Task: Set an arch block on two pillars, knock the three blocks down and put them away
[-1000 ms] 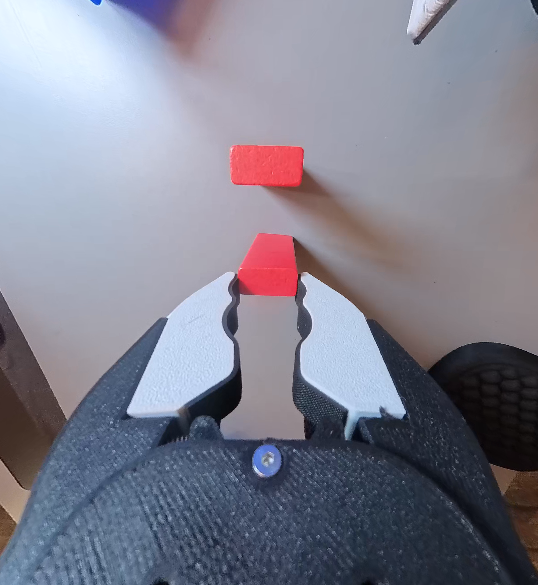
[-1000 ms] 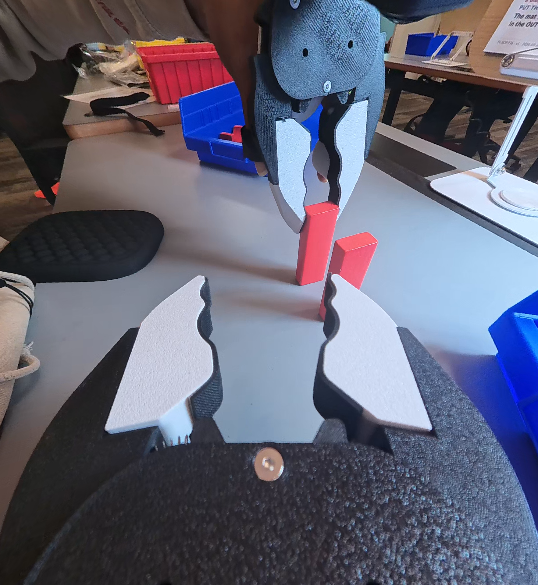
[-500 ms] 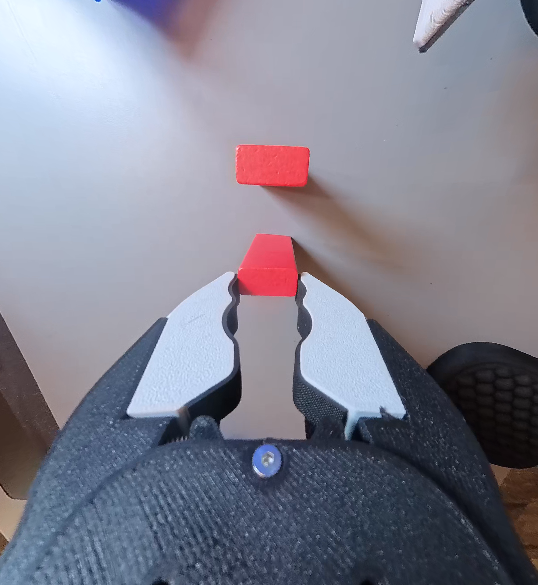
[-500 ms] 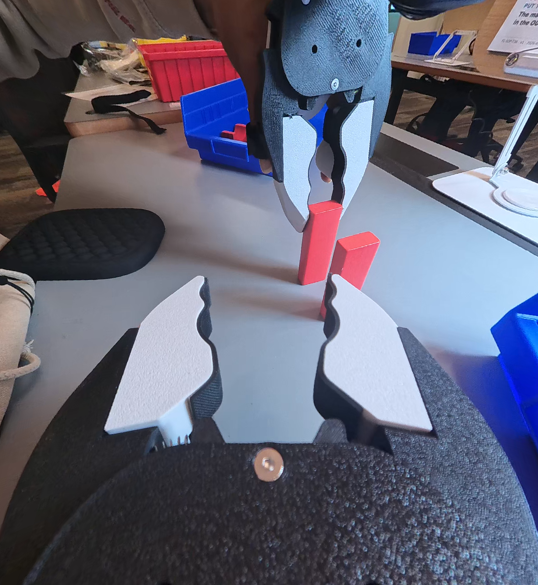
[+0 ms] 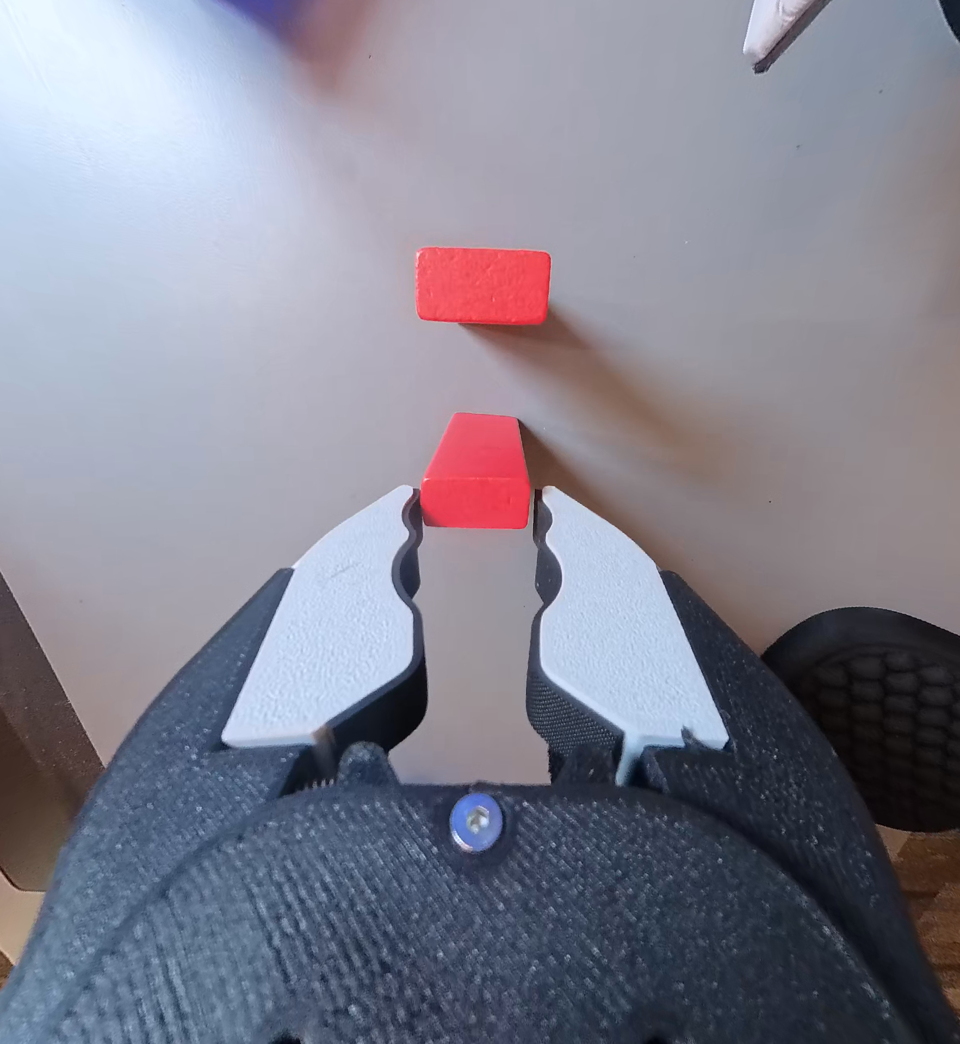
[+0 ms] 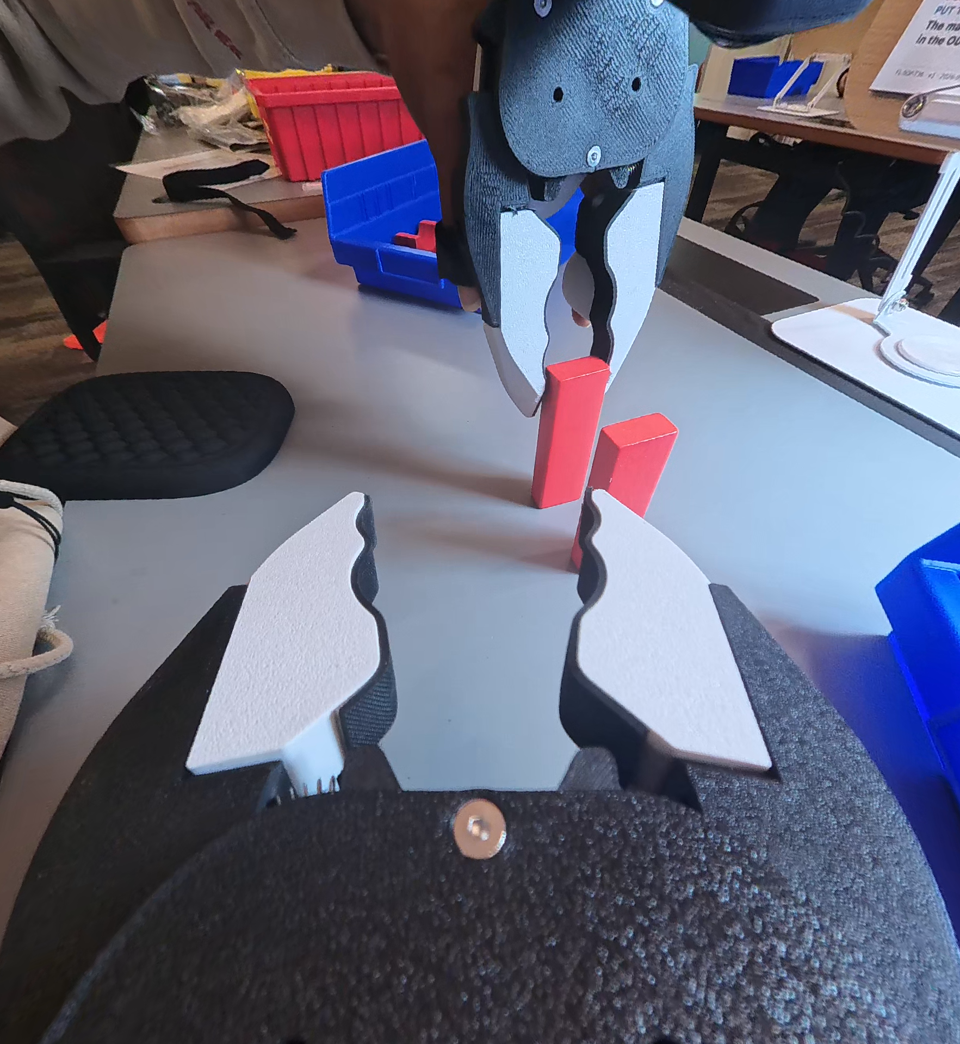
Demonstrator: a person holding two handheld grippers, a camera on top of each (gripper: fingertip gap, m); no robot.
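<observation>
Two red pillar blocks stand upright on the grey table (image 6: 308,361), a short gap apart. My left gripper (image 5: 474,503) comes down from above and is shut on the top of one pillar (image 5: 480,452); the pillar's base rests on the table. The other pillar (image 5: 483,285) stands free beyond it. In the right wrist view the left gripper (image 6: 570,378) holds the farther pillar (image 6: 568,435), and the free pillar (image 6: 633,463) is nearer. My right gripper (image 6: 477,503) is open and empty, low over the table; its right finger hides the free pillar's base.
A blue bin (image 6: 387,226) with a red block (image 6: 415,237) in it stands at the back, a red bin (image 6: 330,124) behind it. Another blue bin (image 6: 952,621) is at my right. A black padded cushion (image 6: 138,435) lies left. A white lamp base (image 6: 890,350) is right. There is about 12 cm between the tips of the two grippers. The white lamp base (image 6: 890,350) lies some 35 cm from my left tips, 40 cm from my right tips.
The left fingers have spread very slightly around the pillar's top. The pillar stays upright on the table. The right gripper has barely moved.
</observation>
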